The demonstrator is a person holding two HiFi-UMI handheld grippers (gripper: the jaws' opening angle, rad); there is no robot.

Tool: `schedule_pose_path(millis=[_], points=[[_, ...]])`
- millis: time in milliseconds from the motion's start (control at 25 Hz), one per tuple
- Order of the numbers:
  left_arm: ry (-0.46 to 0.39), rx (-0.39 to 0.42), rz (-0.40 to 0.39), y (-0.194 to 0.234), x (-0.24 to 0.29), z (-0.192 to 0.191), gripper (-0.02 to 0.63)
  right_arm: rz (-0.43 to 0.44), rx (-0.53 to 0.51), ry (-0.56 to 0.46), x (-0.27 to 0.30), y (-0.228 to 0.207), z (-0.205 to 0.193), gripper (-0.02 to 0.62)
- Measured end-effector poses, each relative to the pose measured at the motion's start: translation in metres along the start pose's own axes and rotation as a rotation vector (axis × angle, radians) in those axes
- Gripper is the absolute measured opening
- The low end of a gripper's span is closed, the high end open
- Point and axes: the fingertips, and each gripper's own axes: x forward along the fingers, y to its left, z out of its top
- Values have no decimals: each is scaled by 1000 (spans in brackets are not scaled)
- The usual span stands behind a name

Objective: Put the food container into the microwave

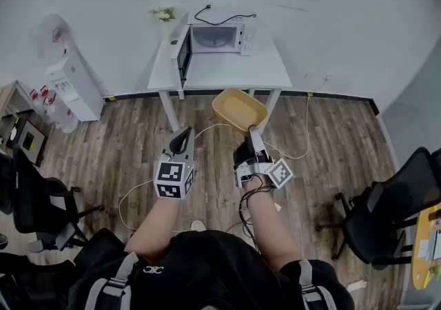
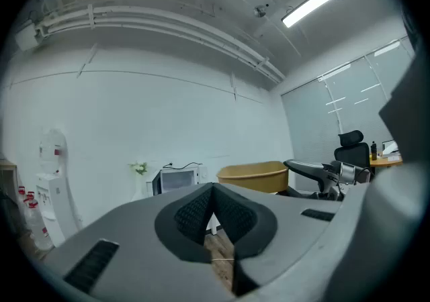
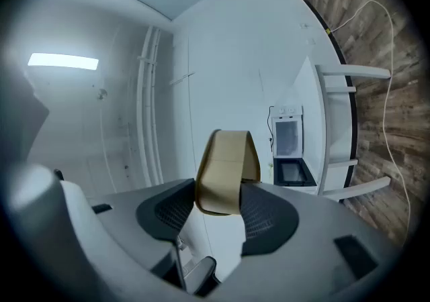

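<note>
The right tongs [image 1: 253,131] grasp the food container [image 1: 236,107] by its near rim; it projects beyond them toward the microwave [image 1: 215,38]. The left tongs [image 1: 182,138], alongside, are clenched empty.

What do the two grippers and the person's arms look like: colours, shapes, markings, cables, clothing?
The left gripper and the right gripper are light grey, with black textured pads. Each carries a cube with black-and-white square markers. Dark cables loop at the right wrist. The person wears a black top and grey shoulder straps; no sleeves cover the forearms.
</note>
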Motion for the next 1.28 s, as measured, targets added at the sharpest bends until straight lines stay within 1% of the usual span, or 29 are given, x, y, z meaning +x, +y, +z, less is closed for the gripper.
schedule_pose_path(millis=[240, 400, 600, 920, 1280], points=[[1, -8, 8, 7, -5, -4, 0, -30, -1, 10, 2, -6, -9, 210], [4, -11, 14, 14, -4, -8, 0, -45, 26, -1, 4, -15, -12, 215], [10, -14, 17, 27, 1, -11, 0, -46, 16, -1, 14, -22, -15, 216], [5, -19, -7, 64, 11, -18, 0, -27, 42, -14, 37, -37, -39, 216], [5, -24, -51, 103, 21, -30, 0, -20, 20, -33, 59, -50, -65, 216]])
